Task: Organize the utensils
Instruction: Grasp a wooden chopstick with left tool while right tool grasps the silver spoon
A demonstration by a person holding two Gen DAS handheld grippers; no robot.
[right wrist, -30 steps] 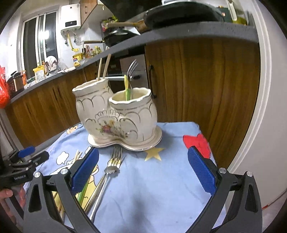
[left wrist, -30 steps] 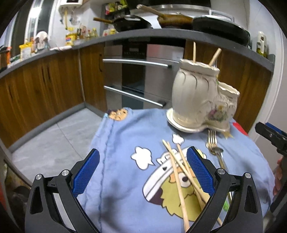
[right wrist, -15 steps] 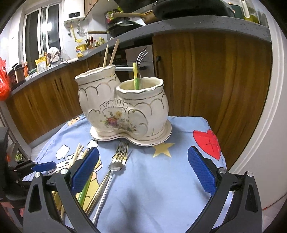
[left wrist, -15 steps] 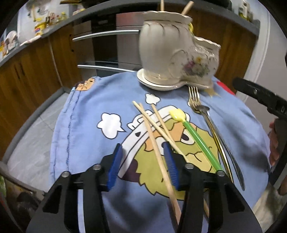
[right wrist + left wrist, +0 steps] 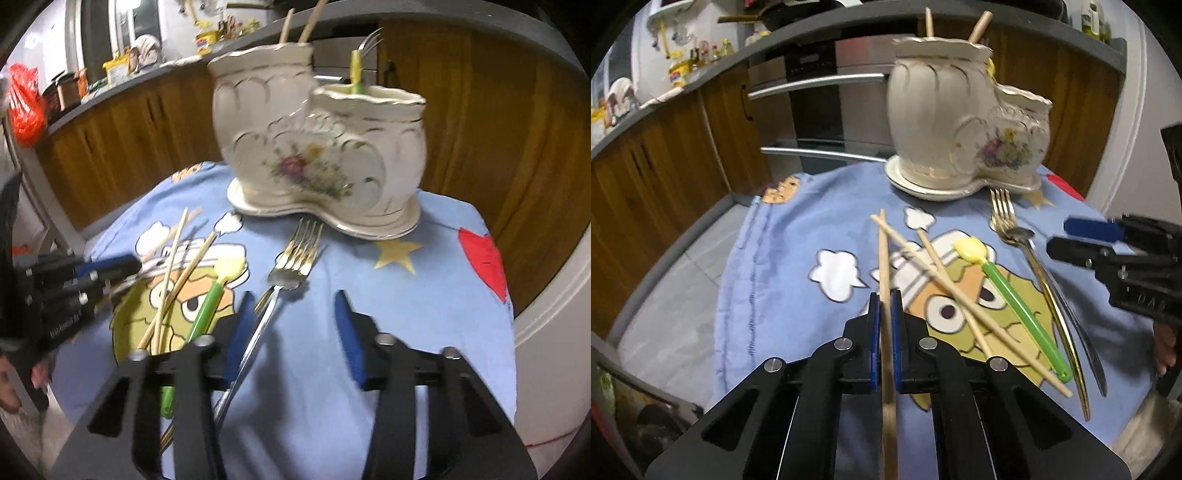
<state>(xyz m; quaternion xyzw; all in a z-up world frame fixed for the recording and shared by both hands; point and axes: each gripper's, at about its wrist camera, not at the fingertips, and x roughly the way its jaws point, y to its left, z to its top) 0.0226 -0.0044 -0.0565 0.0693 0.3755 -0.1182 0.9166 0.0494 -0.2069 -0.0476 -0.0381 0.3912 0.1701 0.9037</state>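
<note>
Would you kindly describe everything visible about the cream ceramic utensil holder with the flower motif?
The cream ceramic utensil holder is glossy, scalloped, gold-trimmed, with a painted flower spray on its front. It has two joined pots on one oval base: a taller one holding two wooden chopsticks, and a shorter one holding a green-handled utensil and a metal fork, tines up. It stands upright at the far edge of the blue cartoon-print cloth. Neither gripper touches it.

Left claw (image 5: 885, 310) clamped onto chopstick (image 5: 884, 258); right claw (image 5: 295, 325) narrowing, lowered over fork (image 5: 291, 266).
</note>
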